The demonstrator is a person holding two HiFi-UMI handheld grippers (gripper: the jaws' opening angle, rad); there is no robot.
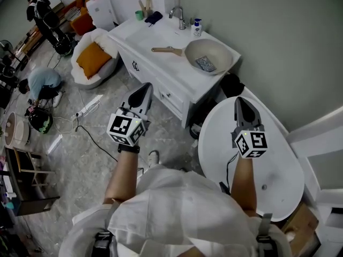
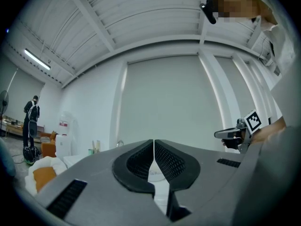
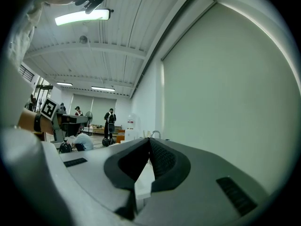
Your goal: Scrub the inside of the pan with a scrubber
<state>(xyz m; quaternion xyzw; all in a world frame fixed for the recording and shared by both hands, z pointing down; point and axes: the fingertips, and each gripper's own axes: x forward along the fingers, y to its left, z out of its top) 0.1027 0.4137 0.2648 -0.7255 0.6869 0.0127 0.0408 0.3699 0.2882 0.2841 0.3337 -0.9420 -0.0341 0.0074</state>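
Here's the pan [image 1: 210,55], sitting on the white cabinet top [image 1: 140,32] up ahead of both tongs, between their two lines and well apart from either. It's a wide, round, shallow bowl of a pan, pale cream inside with a matte look, and a slim wooden handle [image 1: 166,50] sticks out toward the left gripper's side. Lying flat inside it, on the slope nearer the tongs, is the scrubber [image 1: 206,63]: a small squarish pad, grey and speckled.

The left gripper [image 1: 146,85] is clenched, its dark ribbed pads [image 2: 141,160] meeting at the tips with nothing between them. The right gripper [image 1: 241,99] is the same, jaws pressed together and empty, black moulded pads [image 3: 162,158] with a fine grid texture. Both point level toward the cabinet, each carrying its checker-marked cube.

Beyond the pan, a chrome faucet [image 1: 178,16] and a small white soap bottle [image 1: 196,28] stand on the smooth counter. Under the right gripper lies a glossy white oval tub [image 1: 278,181]. Grey marbled floor [image 1: 102,159] spreads below the left one.
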